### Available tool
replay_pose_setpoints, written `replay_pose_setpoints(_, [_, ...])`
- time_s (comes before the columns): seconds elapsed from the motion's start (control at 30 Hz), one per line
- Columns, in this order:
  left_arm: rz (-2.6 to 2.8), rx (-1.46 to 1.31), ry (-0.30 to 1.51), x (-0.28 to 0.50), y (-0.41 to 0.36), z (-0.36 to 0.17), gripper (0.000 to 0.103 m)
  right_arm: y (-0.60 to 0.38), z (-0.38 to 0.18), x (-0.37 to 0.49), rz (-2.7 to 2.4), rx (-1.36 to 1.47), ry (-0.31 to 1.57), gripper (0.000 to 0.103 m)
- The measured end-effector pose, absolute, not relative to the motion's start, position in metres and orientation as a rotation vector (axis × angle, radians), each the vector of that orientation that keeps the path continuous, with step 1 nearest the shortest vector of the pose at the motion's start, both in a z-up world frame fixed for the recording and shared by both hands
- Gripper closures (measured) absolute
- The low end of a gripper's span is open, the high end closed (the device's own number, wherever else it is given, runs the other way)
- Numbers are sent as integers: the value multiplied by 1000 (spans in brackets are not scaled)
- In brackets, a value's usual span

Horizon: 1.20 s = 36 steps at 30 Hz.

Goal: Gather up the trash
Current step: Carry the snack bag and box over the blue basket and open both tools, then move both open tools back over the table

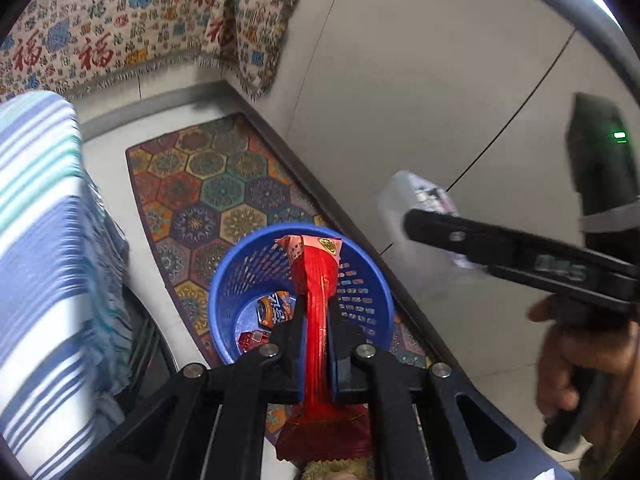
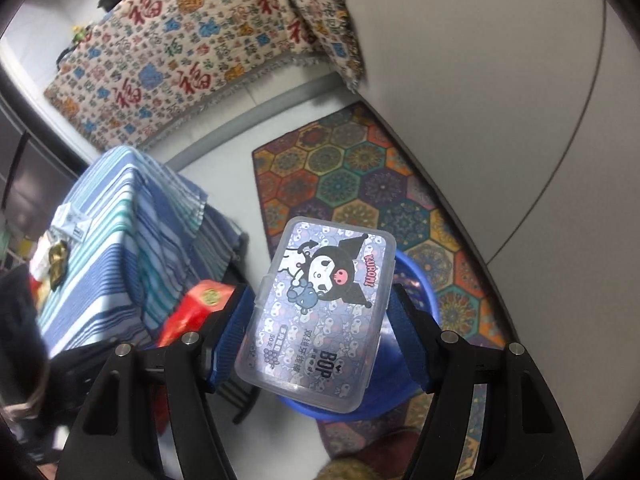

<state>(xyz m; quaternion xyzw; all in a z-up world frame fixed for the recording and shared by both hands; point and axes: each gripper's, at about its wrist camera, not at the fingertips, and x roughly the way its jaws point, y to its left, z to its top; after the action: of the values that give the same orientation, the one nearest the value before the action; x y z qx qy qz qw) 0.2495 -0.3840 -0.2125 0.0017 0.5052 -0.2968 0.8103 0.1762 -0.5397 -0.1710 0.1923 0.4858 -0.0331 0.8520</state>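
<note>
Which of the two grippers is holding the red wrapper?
The left gripper: it pinches the red wrapper above the blue basket. The right gripper holds a clear plastic box.

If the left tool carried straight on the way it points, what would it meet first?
Most likely the round blue perforated plastic basket: the left tool, shut on a long red foil wrapper, points down into its open mouth, where other wrappers already lie. Depth is hard to judge.

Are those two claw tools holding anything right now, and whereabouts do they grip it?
Yes. The left gripper pinches a red wrapper across its middle; the right gripper clamps a clear plastic box by its two long sides.
</note>
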Motion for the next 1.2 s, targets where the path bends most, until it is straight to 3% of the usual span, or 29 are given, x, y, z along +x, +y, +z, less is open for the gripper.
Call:
replay_pose_setpoints(0.17, [-652,31,1088,261,-403,-237,91,-552,-178,180,-93,440,1011,31])
replay_pose_setpoints(0.2, [-656,31,1095,264,-407,-244,82,-555,-180,180,-101,450,1006,28])
replay_pose_setpoints(0.23, [-650,32,1114,269,-411,-252,58,-557,-180,180,-105,460,1006,25])
replay_pose_setpoints(0.3, [-636,14,1125,278,-414,-260,41,-562,-179,179,-126,481,993,25])
replay_pose_setpoints(0.47, [-628,-29,1094,274,-406,-243,41,-569,-160,171,-178,467,928,20])
replay_pose_setpoints(0.57, [-646,-15,1042,257,-397,-217,41,-560,-151,171,-210,408,912,9])
replay_pose_setpoints(0.6, [-656,-8,1021,248,-391,-204,41,-555,-149,172,-231,381,914,1])
replay_pose_setpoints(0.9, [-603,26,953,176,-307,-121,39,-485,-124,184,-242,124,901,0])
replay_pose_setpoints(1.2, [-312,112,945,151,-178,-130,39,-347,-88,168,19,82,830,0])
